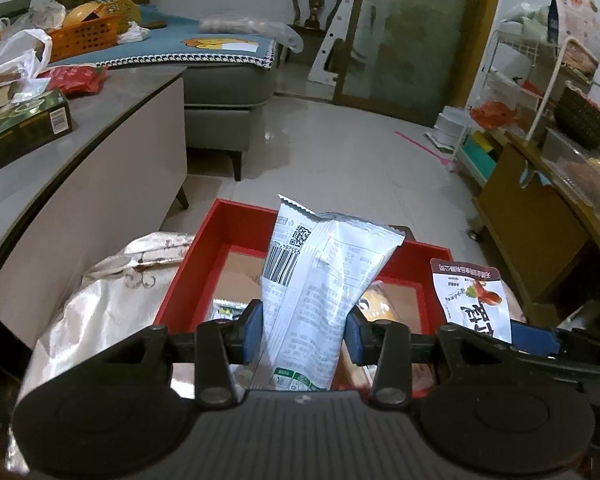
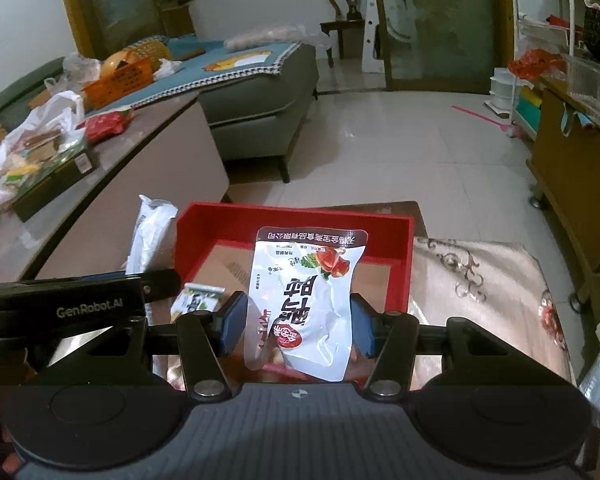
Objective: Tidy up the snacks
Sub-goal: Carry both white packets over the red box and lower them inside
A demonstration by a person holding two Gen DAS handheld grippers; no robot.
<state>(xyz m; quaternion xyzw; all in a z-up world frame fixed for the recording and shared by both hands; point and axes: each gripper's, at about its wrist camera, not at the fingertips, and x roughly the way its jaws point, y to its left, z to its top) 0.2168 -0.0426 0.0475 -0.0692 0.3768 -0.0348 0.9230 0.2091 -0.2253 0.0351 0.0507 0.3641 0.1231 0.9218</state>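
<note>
Above the red tray (image 2: 204, 236), both grippers are carrying stock for sorting: the left gripper (image 1: 304, 330) is pinching a white barcode packet (image 1: 320, 276) narrowly, the right gripper (image 2: 298, 322), clamped wider, is holding a red-printed pouch (image 2: 308, 296), apparently for depositing inside.

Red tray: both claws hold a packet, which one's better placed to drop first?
Right, probably. Its claw holds the pouch squarely over the red tray. The left claw grips the long packet near the tray's near-left corner, where a small packet already lies.
</note>
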